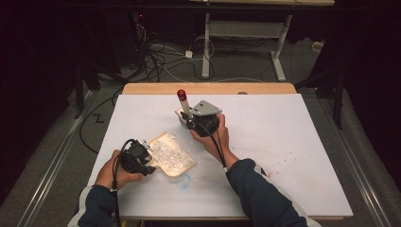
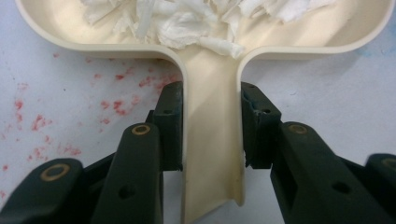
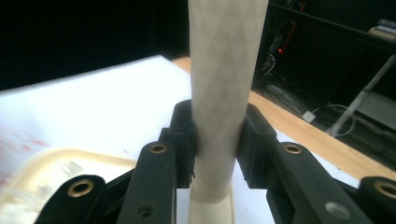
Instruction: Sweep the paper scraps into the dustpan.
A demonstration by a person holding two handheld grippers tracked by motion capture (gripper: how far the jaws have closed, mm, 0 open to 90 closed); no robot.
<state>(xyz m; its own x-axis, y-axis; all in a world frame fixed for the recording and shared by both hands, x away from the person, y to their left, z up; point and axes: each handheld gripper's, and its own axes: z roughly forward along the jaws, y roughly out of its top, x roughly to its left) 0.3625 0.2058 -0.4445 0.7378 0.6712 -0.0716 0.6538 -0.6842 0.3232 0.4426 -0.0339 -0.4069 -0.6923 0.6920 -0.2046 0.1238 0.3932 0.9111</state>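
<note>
Cream plastic dustpan (image 1: 172, 155), stiff and light, loaded with loose white paper scraps (image 2: 187, 18), flat on white counter (image 1: 293, 142), best taken by narrow handle where left gripper (image 2: 212, 128) jaws clamp; right gripper (image 3: 217, 140) jaws clamped on upright red-capped tube (image 1: 183, 104), right hand raised mid-counter.

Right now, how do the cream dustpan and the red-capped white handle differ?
The flat cream plastic dustpan lies on the table, holding white paper scraps; the left gripper clamps its stem. The red-capped white handle stands upright, a round tube, in the right gripper. Both are held fast.
</note>
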